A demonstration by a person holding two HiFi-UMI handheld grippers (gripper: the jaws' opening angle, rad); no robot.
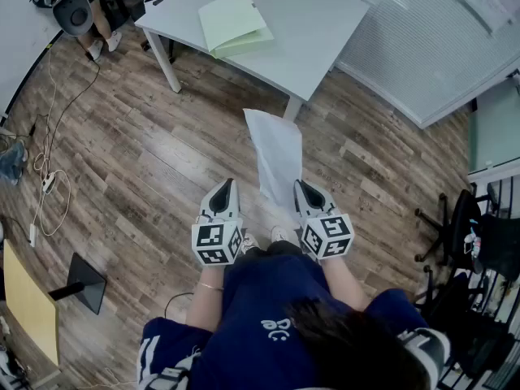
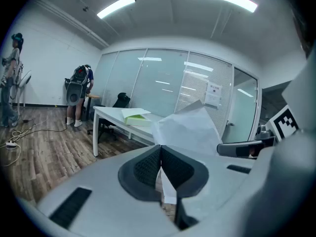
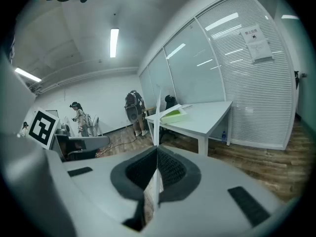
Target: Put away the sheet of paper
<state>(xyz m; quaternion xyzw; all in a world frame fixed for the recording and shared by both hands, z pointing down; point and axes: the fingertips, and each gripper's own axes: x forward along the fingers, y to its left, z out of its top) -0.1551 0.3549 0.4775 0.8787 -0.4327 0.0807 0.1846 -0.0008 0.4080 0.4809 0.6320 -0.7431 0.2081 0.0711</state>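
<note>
A: Where is the sheet (image 1: 278, 157) right now?

B: In mid-air above the floor, at the centre of the head view. The right tongs (image 1: 301, 185) are clamped on its near end. The right gripper view shows it edge-on, a thin white line rising straight out of the closed pads.

A: And the left tongs (image 1: 225, 184)?

B: Closed with nothing in them. They sit just left of the sheet's near edge, and I see no contact.

A: Which way does the sheet run?

B: Its long axis goes up the frame from the right tongs, leaning a little left, and its far end points at the counter (image 1: 325, 31) in the upper middle.

A: So what does the next move turn on?

B: My guess is the green folder (image 1: 231, 21) on the counter, at the upper left of centre. It lies well beyond the sheet's far end and slightly left of its line. Only 1 arm carries the sheet, the right. The left tongs are on the folder's side and free to open it.
</note>
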